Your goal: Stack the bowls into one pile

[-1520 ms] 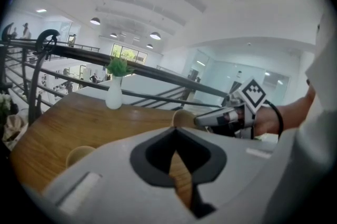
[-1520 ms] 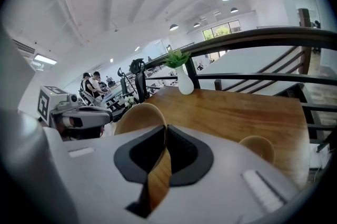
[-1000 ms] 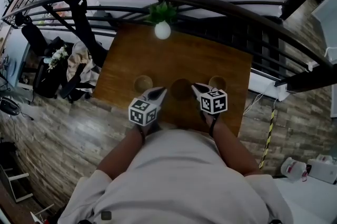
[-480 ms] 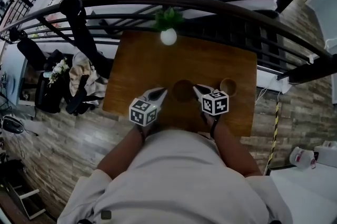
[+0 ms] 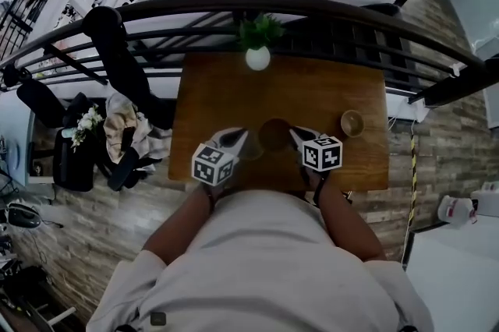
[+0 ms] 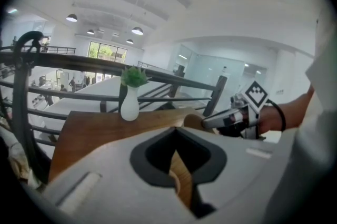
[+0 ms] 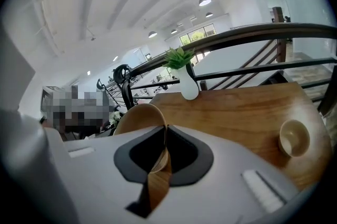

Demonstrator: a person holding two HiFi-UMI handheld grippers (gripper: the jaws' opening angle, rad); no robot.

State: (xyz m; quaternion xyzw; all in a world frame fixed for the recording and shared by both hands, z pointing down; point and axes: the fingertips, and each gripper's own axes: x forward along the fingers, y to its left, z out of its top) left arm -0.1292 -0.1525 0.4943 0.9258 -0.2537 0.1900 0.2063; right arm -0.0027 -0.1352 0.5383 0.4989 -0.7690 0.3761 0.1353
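Over the table (image 5: 222,93), left gripper (image 5: 238,137) clamped on left bowl (image 6: 181,187), right gripper (image 5: 298,134) clamped on middle bowl (image 7: 138,119), now closer together

No words, numbers or brand names are showing legibly anywhere in these views. The cubes riding on the left gripper (image 5: 236,139) and the right gripper (image 5: 299,135), near the middle of the head view, are displaying only black-and-white square marker patterns, and these are carrying no letters or digits.
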